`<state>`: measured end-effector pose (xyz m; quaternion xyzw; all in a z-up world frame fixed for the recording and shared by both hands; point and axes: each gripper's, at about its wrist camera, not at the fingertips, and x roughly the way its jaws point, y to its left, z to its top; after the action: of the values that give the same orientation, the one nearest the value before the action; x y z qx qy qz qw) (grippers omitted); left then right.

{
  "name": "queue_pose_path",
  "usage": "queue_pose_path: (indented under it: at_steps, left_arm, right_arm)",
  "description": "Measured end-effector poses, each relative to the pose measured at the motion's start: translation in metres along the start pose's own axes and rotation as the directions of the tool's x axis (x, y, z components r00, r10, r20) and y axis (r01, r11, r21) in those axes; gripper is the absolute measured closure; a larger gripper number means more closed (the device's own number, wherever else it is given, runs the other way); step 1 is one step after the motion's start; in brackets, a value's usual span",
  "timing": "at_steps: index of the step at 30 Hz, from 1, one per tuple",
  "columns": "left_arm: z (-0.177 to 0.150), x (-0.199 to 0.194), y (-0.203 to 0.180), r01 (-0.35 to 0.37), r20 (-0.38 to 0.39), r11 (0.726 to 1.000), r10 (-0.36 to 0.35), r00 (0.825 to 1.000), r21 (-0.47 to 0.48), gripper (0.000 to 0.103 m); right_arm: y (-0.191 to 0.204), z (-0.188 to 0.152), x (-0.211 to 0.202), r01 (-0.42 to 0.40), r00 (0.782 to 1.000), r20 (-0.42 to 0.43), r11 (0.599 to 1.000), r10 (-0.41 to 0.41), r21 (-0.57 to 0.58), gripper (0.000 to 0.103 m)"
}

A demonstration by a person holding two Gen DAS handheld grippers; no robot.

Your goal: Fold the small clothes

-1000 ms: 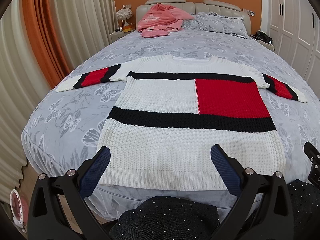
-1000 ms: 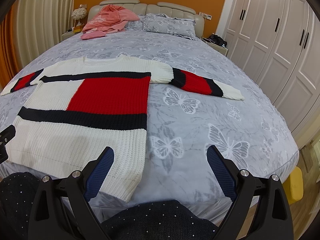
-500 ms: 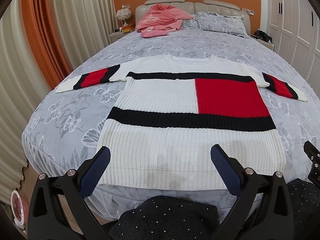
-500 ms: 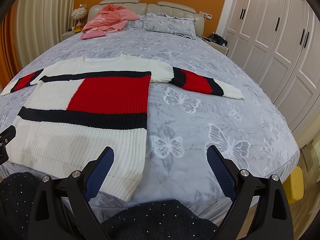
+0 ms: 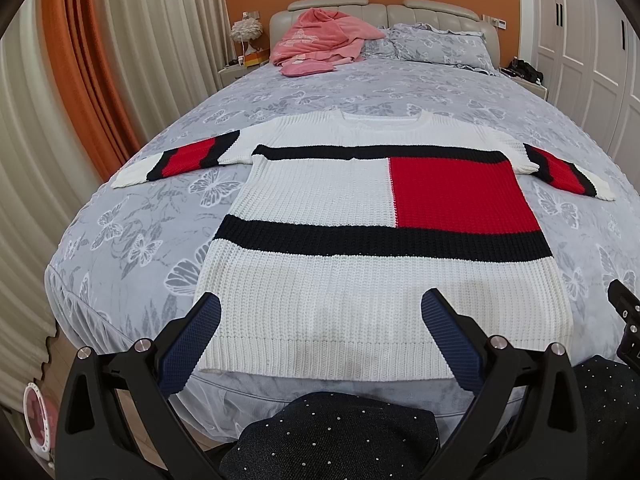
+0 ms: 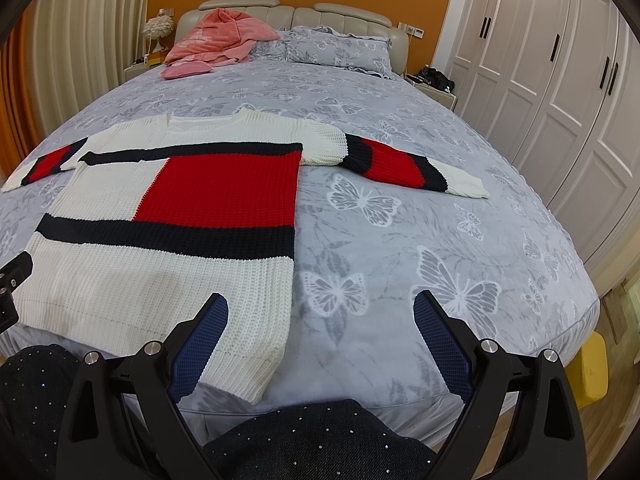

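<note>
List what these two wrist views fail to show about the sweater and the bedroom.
- Sweater back: hidden against the bed in both views.
- Sweater's near hem: partly covered by the left hand-held gripper in the left view.
- Nightstand items: too small in the right view.
- Yellow thing: hidden by the bed corner in the right view.

Your left gripper (image 5: 320, 316) and right gripper (image 6: 322, 314) have black frames, silver screws, blue textured pads; you wear dark white-speckled fabric (image 5: 336, 436).
</note>
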<state>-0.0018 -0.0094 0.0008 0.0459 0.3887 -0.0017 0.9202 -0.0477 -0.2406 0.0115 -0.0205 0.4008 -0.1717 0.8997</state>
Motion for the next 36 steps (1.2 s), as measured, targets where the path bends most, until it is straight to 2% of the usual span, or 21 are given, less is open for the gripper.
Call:
queue_pose_path:
  at_steps: [19,23,26,29,31,36]
  left_arm:
    - [-0.001,0.0,-0.002,-0.002,0.0,1.0,0.002,1.0,0.002,0.005]
    - [-0.001,0.001,-0.001,0.001,-0.008,1.0,-0.001,1.0,-0.006,0.005]
    - [0.002,0.001,0.004,0.014,-0.021,1.0,-0.014,1.0,-0.018,0.005]
    - [0.005,0.006,0.012,0.032,-0.045,0.999,-0.034,0.998,-0.041,0.005]
    - [0.008,0.011,0.016,0.042,-0.06,0.997,-0.045,0.997,-0.057,0.005]
    - [0.016,0.013,0.007,0.033,-0.047,0.999,-0.035,0.998,-0.041,0.005]
  right_arm:
    - [0.0,0.0,0.001,0.0,1.0,-0.004,1.0,0.0,0.004,0.011]
    - [-0.003,-0.002,0.003,-0.002,1.0,-0.021,1.0,0.003,0.013,0.011]
    - [-0.011,0.002,0.01,-0.022,0.998,-0.064,0.999,0.025,0.05,0.011]
    - [-0.039,0.011,0.028,-0.109,0.986,-0.108,0.982,0.126,0.154,0.011]
    - [-0.063,0.02,0.043,-0.075,0.989,-0.112,0.98,0.096,0.186,0.011]
    - [-0.157,0.059,0.108,0.042,0.988,-0.157,0.958,0.003,0.283,0.011]
